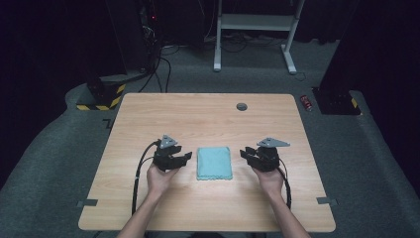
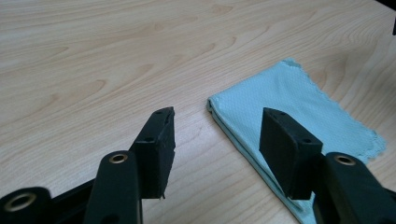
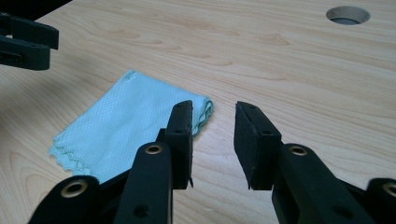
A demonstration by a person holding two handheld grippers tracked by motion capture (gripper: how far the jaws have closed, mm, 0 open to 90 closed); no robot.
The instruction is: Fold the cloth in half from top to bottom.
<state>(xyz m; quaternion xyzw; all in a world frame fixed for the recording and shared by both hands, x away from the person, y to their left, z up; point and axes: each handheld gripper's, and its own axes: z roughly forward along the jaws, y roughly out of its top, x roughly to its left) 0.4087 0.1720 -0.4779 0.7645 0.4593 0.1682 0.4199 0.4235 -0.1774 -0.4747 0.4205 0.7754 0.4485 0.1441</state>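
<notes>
Folded teal cloth [image 1: 214, 162] lies flat mid-counter [image 1: 208, 116], between left gripper [image 1: 182, 157] and right gripper [image 1: 247, 154]. Both jaws open, empty. Cloth looks light, limp, thin; best pinched at the layered folded edge or a corner.

Folded cloth [image 1: 214, 162] on wooden table [image 1: 198, 119]

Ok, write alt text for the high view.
A folded light-blue cloth lies flat on a pale wooden table, with a person's hands holding a black two-jaw tool on each side: the left tool and right tool both point at the cloth, open and not touching it. Dark floor and equipment surround the table.
</notes>
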